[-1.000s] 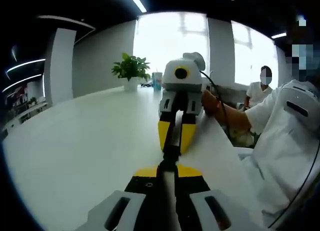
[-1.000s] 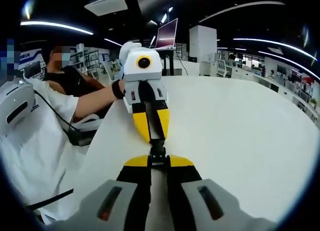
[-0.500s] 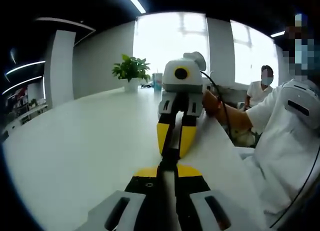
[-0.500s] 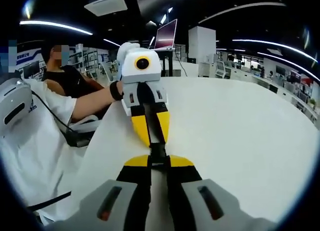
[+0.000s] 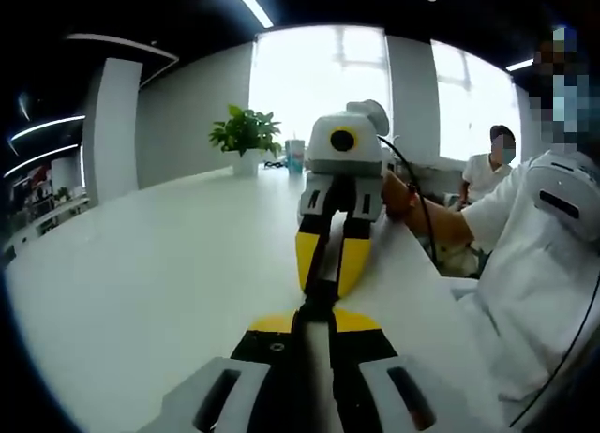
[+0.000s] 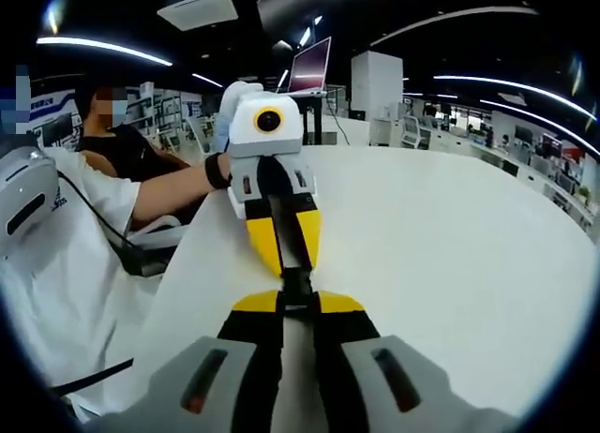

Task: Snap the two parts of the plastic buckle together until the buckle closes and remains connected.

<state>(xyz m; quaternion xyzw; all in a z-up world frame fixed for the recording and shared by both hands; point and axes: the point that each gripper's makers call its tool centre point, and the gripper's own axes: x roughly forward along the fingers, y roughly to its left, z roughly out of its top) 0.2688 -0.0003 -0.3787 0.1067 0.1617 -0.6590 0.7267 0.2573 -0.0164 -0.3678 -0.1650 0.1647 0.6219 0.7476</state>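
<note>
my left gripper [image 5: 314, 313]: yellow jaw tips, black behind them, pale grey shells nearest the lens
my right gripper [image 6: 298, 302]: same scheme, yellow tips over black, grey shells with dark slots
right gripper seen from the left [image 5: 330, 269]: white body, yellow-ringed black lens, yellow fingers
left gripper seen from the right [image 6: 283, 253]: white, yellow and black too
buckle [image 6: 296, 285]: black, between the yellow tips
table [image 5: 141, 264]: plain white, unpatterned
plant [image 5: 246, 129]: green leaves, white pot, at the far edge
my sleeve [image 6: 66, 264]: white
wristband [image 6: 217, 170]: black
</note>
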